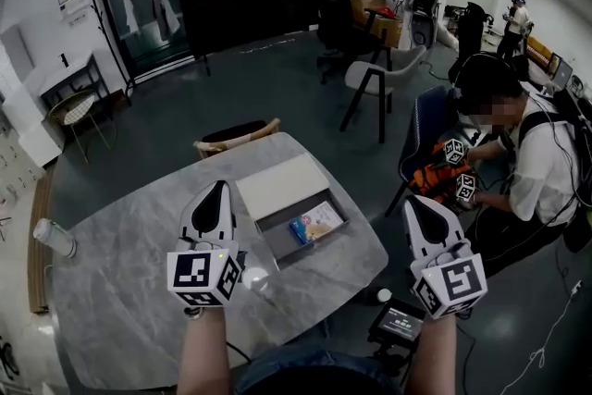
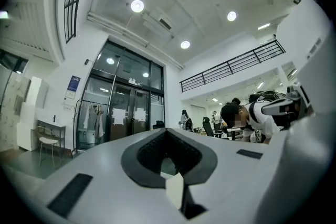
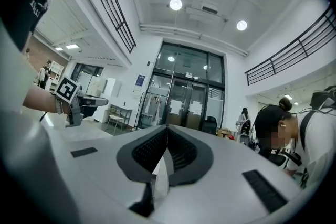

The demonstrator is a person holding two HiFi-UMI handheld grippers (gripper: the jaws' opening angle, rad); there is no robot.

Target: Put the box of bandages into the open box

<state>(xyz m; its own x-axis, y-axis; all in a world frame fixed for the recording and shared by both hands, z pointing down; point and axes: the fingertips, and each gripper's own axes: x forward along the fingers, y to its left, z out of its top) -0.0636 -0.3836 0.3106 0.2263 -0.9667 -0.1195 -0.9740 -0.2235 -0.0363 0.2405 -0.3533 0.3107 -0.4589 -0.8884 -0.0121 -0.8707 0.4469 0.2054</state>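
Note:
In the head view an open grey box (image 1: 277,240) lies on the marble table (image 1: 120,291), its pale lid (image 1: 282,185) folded back. Inside it lies the box of bandages (image 1: 314,222), white with a blue end. My left gripper (image 1: 220,187) hovers just left of the open box, shut and holding nothing. My right gripper (image 1: 412,201) hangs past the table's right edge, also shut and empty. Both gripper views look out over the room: the left gripper (image 2: 167,131) and the right gripper (image 3: 167,127) show their jaws closed together with nothing between.
A plastic bottle (image 1: 54,238) lies near the table's left edge, and a small white object (image 1: 254,277) sits by my left gripper. A chair (image 1: 236,139) stands behind the table. A seated person (image 1: 532,166) with marker cubes is at the right. A small screen device (image 1: 396,324) sits low at the front right.

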